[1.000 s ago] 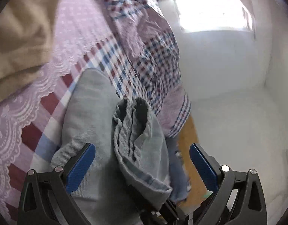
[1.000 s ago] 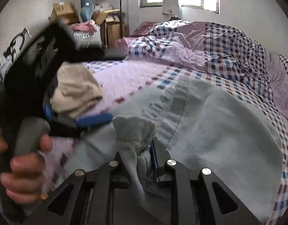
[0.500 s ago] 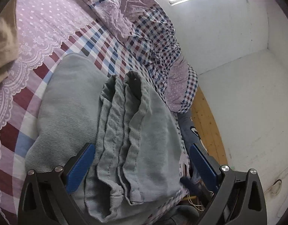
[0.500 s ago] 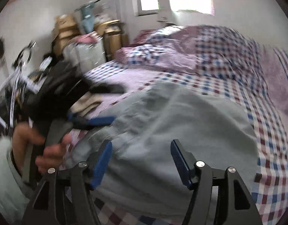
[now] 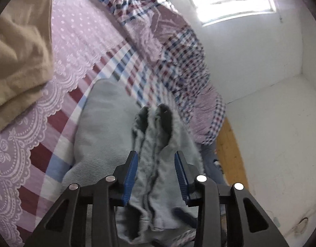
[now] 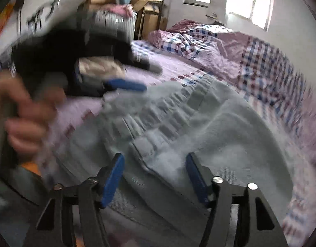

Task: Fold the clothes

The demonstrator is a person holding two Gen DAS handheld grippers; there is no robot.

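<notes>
A grey-green garment (image 5: 104,123) lies on the bed, with its bunched waistband edge (image 5: 153,144) raised between my left gripper's (image 5: 155,164) blue pads. The jaws have narrowed around that fold, with small gaps still showing at the pads. In the right wrist view the same garment (image 6: 219,127) spreads over the bed, blurred by motion. My right gripper (image 6: 155,164) is open just above the cloth near a seam. The left gripper (image 6: 125,85) and the hand holding it show at the left, blurred.
A tan folded garment (image 5: 18,41) lies at the far left on the purple lace bedspread (image 5: 79,41). A crumpled checked duvet (image 5: 178,47) runs along the bed's far side. The wooden floor (image 5: 229,152) shows past the bed edge. Boxes and clutter (image 6: 137,6) stand behind.
My left gripper has closed in from wide open onto the bunched grey fold. My right gripper let go of the cloth earlier and stays open, shifting over the garment.
</notes>
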